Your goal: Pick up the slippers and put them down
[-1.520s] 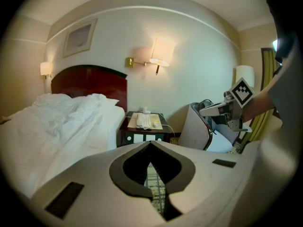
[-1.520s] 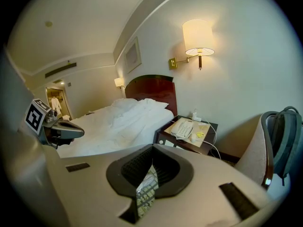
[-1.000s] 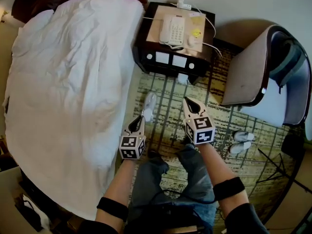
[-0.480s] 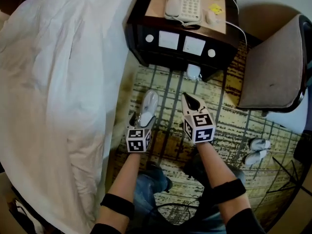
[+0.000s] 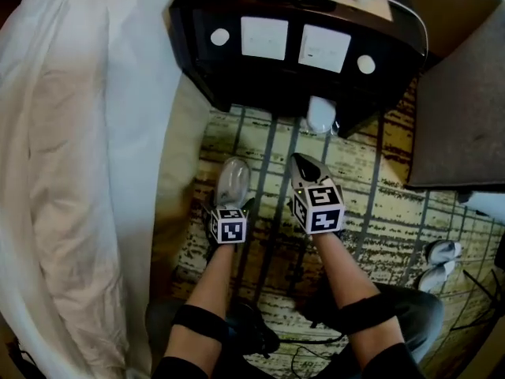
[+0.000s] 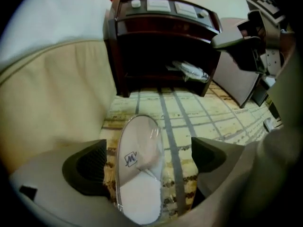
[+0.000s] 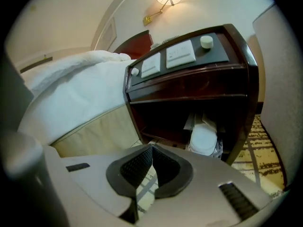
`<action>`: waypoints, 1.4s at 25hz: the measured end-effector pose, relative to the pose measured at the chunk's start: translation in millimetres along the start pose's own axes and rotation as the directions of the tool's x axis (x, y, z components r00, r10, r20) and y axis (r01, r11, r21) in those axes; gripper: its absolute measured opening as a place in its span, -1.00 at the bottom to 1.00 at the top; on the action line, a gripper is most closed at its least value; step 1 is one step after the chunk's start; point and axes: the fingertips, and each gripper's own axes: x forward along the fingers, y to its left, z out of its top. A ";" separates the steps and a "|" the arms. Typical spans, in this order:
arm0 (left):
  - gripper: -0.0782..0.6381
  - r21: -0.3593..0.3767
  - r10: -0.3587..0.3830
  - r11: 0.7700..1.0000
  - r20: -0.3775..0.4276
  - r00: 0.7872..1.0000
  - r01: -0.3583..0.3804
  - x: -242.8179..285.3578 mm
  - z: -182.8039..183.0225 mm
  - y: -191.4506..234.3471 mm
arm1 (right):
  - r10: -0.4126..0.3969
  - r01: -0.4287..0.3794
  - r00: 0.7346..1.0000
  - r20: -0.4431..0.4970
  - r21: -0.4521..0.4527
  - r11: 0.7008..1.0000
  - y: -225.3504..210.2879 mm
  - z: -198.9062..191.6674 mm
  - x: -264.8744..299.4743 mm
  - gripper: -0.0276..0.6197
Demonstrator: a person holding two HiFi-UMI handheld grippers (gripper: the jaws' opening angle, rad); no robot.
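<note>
Bed [image 5: 71,133]: fills the left side, with a white cover that hangs over its edge
Bed side [image 5: 177,172]: a plain cream wall going down to the floor, just left of the slipper, with only a thin strip of carpet between them
Left gripper [image 6: 149,149]: points down at the floor, and its jaws have just been opening and now stand wide apart; the slipper lies between them but the pads do not press on it
Slipper [image 5: 233,178]: white, wrapped in clear plastic, flat on the carpet with its toe toward the nightstand; its left edge is close to the left pad and there is more room on its right
Carpet [image 5: 371,204]: yellow with dark lines; it is open between the slipper's toe and the nightstand, and also between the two grippers
Nightstand [image 5: 292,77]: dark wood, its front edge near the top of the head view, with a hollow space low down
Right gripper [image 7: 151,152]: jaws pressed together with nothing in them; it is held above the carpet, apart from the left gripper, pointing at the nightstand
Wrapped pack [image 7: 204,138]: white, in clear plastic, sticking out of the nightstand's low space
Chair [image 5: 465,117]: grey seat at the right edge, close to the nightstand's corner
Small white pair [image 5: 442,259]: slippers or shoes, I cannot tell, on the carpet far to the right
</note>
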 end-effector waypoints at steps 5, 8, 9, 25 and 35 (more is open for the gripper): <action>0.85 -0.031 0.034 0.999 -0.054 0.998 -0.035 48.9 -42.1 12.7 | -0.035 0.035 0.999 0.009 0.029 0.999 -21.0 -30.5 12.2 -0.91; 0.86 -0.028 0.064 0.997 -0.085 0.994 -0.066 56.1 -57.7 17.3 | -0.046 0.046 0.999 0.011 0.036 0.998 -22.7 -39.8 8.9 -0.91; 0.86 -0.022 0.076 0.997 -0.094 0.993 -0.078 57.1 -60.0 18.1 | -0.048 0.047 0.999 0.014 0.032 0.998 -22.7 -40.5 7.5 -0.91; 0.62 -0.036 0.007 0.999 -0.131 0.991 -0.012 75.4 -83.4 23.7 | -0.060 0.061 0.994 0.086 -0.004 0.998 -27.3 -16.2 -12.0 -0.91; 0.54 -0.025 -0.016 1.000 -0.033 0.999 0.015 56.0 -5.9 8.7 | -0.081 0.080 0.992 0.101 0.016 0.997 -24.5 -16.7 -13.8 -0.91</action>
